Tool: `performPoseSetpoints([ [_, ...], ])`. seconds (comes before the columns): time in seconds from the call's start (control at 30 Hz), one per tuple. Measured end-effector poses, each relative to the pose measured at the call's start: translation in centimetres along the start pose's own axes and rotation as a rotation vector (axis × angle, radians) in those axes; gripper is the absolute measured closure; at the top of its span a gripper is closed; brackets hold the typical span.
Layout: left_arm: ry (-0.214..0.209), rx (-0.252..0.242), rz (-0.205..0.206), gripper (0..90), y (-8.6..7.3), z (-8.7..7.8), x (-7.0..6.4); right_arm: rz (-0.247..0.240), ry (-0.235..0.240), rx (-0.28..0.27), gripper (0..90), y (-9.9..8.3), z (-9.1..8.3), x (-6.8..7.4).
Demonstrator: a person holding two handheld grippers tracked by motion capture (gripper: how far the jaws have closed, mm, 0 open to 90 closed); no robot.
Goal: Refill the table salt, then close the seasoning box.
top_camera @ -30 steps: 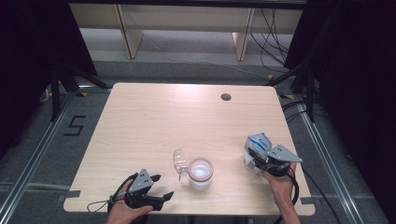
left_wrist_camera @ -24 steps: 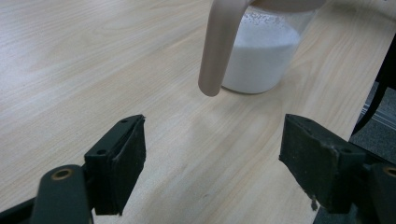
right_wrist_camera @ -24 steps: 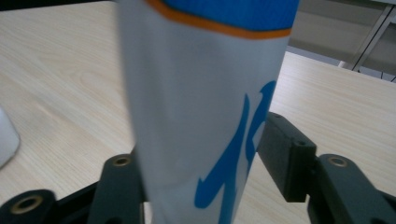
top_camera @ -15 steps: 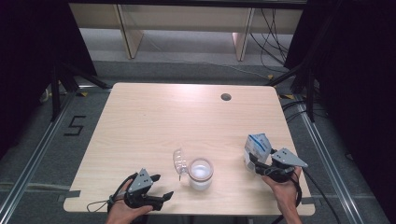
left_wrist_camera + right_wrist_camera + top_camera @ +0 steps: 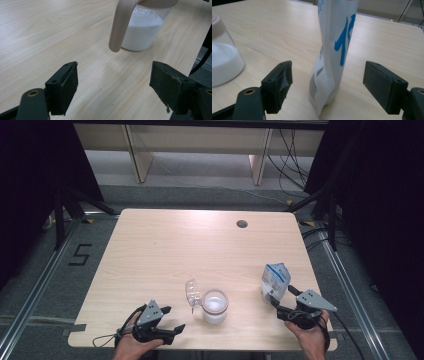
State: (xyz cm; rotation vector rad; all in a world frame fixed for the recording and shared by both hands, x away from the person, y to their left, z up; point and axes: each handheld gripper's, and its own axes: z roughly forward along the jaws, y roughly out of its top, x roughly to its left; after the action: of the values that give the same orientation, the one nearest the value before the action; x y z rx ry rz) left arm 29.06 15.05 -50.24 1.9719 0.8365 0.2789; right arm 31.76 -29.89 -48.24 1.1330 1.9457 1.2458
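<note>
Standing between both grippers: jar (image 5: 214,305), clear lid (image 5: 192,292), and upright bag (image 5: 275,278).

Light wooden table (image 5: 175,250), lidded jar (image 5: 214,306) of white powder, upright white bag (image 5: 275,280)

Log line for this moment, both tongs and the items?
left tongs: open, near jar | right tongs: open, around upright pouch, not gripping | clear lid: beside jar
</note>
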Motion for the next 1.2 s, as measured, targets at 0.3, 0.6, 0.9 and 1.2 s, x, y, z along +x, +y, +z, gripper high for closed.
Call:
performPoseSetpoints([
  [0.3,0.015,-0.028,0.004,23.1,0.4,-0.5,0.3,-0.023,-0.02,0.053,24.4,-0.8,-1.5,0.6],
  [0.6,-0.005,-0.051,-0.02,25.5,1.1,-0.9,0.4,-0.041,-0.006,0.1,24.0,-1.4,-2.6,1.6],
  [0.9,-0.025,-0.084,-0.044,30.2,2.1,-1.4,0.4,-0.074,0.014,0.115,23.2,-1.5,-3.0,2.2],
  [1.2,-0.036,-0.122,-0.019,51.4,3.1,-2.2,0.3,-0.088,0.007,0.115,23.4,-1.8,-3.3,2.4],
])
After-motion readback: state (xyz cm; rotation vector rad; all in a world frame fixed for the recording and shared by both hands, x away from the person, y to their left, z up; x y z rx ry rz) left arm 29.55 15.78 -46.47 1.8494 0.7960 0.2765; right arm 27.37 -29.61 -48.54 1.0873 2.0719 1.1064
